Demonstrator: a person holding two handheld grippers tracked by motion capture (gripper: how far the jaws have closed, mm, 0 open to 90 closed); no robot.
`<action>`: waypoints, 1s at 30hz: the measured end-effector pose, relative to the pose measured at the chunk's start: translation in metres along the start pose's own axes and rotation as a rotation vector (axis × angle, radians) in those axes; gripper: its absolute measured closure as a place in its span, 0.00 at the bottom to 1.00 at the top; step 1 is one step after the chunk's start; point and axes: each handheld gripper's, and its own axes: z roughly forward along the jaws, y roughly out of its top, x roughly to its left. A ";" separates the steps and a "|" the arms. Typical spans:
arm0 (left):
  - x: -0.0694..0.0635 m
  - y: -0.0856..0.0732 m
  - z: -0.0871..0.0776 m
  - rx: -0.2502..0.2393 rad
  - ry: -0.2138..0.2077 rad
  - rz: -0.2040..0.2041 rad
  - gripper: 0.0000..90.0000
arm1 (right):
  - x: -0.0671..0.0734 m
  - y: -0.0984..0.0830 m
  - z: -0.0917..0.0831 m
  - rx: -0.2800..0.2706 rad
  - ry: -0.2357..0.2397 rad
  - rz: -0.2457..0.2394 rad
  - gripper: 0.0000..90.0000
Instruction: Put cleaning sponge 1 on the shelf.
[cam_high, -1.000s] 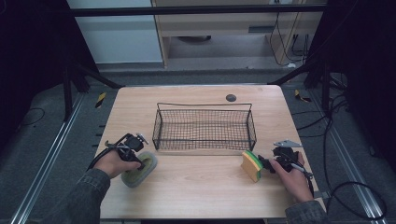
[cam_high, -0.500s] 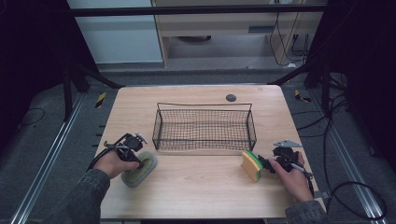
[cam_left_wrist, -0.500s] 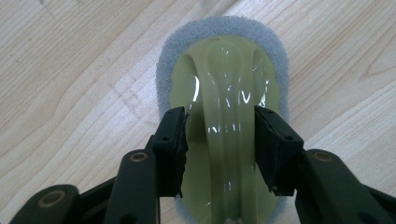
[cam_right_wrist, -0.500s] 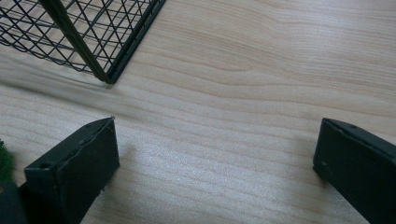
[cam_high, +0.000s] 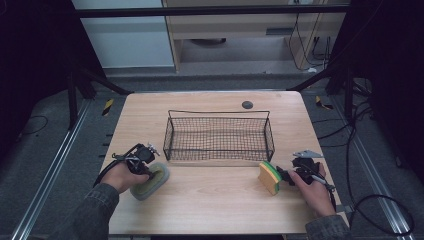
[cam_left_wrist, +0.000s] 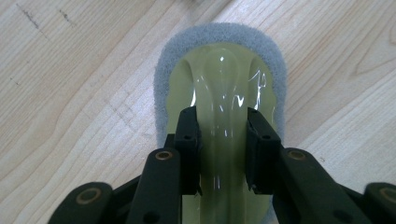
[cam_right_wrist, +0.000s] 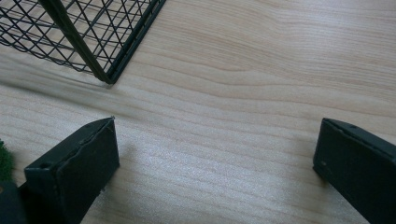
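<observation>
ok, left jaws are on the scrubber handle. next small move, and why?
Probably lift it straight up. The left gripper has just been closing and its pads now clamp the scrubber by its handle ridge, pad flat on the table. The basket sits just beyond, so it needs height to clear the rim.

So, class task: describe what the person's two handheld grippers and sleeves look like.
Both grippers are black. The left gripper has two flat rectangular jaws on arms with brass-coloured pivot rivets, and a black cable loops from it. The right gripper carries a grey three-cornered plate on top and trails a black cable. Both sleeves are dark grey.
</observation>
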 end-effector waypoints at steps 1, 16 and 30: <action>-0.001 0.000 -0.002 -0.005 0.005 0.008 0.77 | 0.000 0.000 0.000 0.000 0.000 0.000 0.01; -0.022 -0.006 -0.031 -0.154 0.145 0.166 0.78 | 0.000 0.000 0.000 0.001 -0.001 -0.003 0.01; -0.033 -0.015 -0.049 -0.245 0.232 0.269 0.78 | 0.001 0.000 0.000 0.001 -0.003 -0.003 0.01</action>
